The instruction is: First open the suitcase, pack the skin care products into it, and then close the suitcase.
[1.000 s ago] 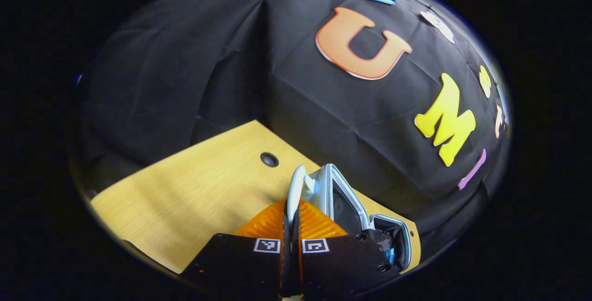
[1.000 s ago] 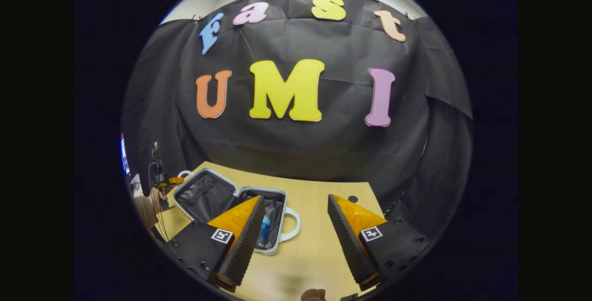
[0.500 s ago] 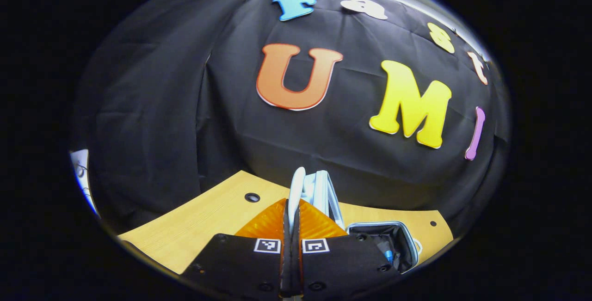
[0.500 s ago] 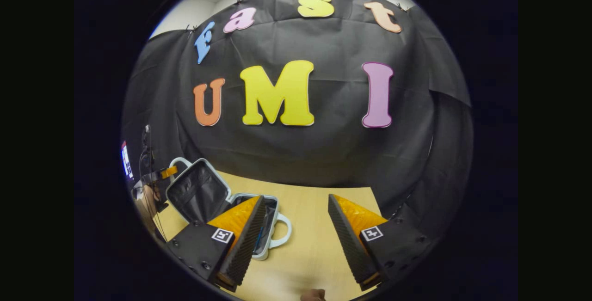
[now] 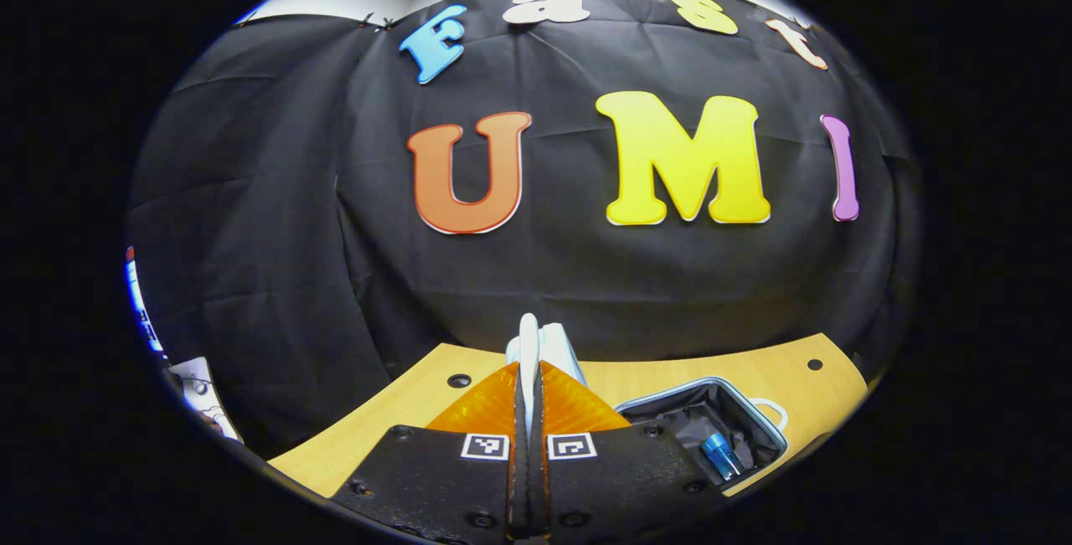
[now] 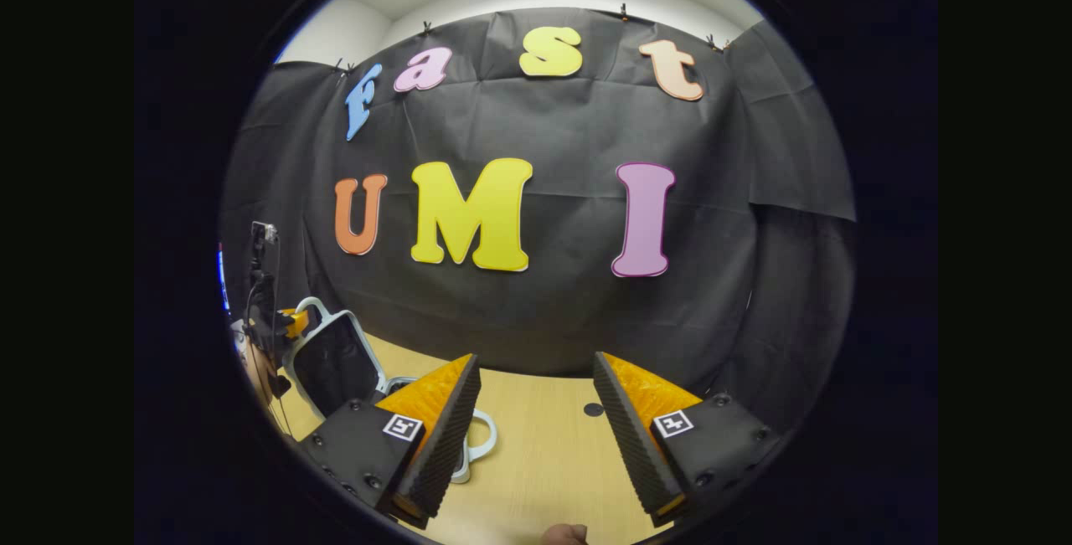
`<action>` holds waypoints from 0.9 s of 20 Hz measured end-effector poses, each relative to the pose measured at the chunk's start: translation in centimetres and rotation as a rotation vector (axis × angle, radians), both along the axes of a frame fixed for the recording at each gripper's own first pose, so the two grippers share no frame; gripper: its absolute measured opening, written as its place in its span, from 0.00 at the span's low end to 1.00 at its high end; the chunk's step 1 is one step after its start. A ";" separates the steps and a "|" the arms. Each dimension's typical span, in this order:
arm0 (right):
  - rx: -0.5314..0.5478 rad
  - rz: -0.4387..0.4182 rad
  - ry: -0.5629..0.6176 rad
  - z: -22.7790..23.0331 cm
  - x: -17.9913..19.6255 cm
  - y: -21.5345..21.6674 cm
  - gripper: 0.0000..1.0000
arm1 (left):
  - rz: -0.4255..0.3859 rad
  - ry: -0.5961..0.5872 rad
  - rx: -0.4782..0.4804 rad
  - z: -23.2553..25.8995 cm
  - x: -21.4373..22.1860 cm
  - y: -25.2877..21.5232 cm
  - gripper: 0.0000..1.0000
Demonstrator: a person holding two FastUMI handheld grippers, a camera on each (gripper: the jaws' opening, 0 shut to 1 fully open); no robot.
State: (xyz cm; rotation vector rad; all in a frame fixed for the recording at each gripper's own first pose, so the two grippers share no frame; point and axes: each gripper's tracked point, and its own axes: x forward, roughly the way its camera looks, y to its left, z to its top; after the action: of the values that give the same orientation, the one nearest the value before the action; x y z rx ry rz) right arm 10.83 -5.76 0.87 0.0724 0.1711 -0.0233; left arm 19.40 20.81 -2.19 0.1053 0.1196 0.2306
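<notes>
A small white suitcase lies open on the wooden table (image 5: 377, 428). My left gripper (image 5: 529, 371) is shut on the white handle (image 5: 528, 336) of the lid (image 5: 559, 346), which stands edge-on just past my fingers. The base (image 5: 758, 428) lies low on the right, dark-lined, with a blue bottle (image 5: 720, 455) inside. In the right gripper view the lid (image 6: 335, 361) stands nearly upright at the left, its handle (image 6: 311, 305) held by the left gripper (image 6: 289, 323). My right gripper (image 6: 532, 436) hangs open over bare table, right of the base's handle (image 6: 484, 442).
The black cloth wall closes the table's far side. Small round holes (image 5: 458, 380) (image 5: 809, 364) mark the tabletop, one also ahead of my right gripper as a hole (image 6: 593, 409). A person's hand (image 6: 251, 365) shows at the far left.
The lid has swung up from lying flat to nearly upright, carried by my left gripper. The right gripper has stayed open while its view tilted upward.
</notes>
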 end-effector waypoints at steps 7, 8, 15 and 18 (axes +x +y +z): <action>0.030 -0.055 -0.019 0.5 -2.0 -2.3 0.81 | -0.050 0.054 0.070 0.2 2.5 3.7 0.02; 0.033 -0.065 -0.014 0.3 -2.4 -2.5 0.81 | -0.058 0.062 0.075 0.1 2.6 4.0 0.00; 0.050 -0.088 0.041 -1.0 -4.2 -1.3 0.81 | -0.176 0.095 0.263 0.7 3.3 -1.0 0.02; 0.038 -0.095 0.030 -0.6 -4.8 -1.4 0.81 | -0.213 0.071 0.333 0.7 3.1 -5.2 0.03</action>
State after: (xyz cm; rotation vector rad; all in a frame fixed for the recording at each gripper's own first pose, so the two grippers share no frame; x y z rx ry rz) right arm 6.07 -7.13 0.25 0.1186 0.1978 -0.1159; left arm 22.54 15.64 -1.50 0.4556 0.1385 0.0316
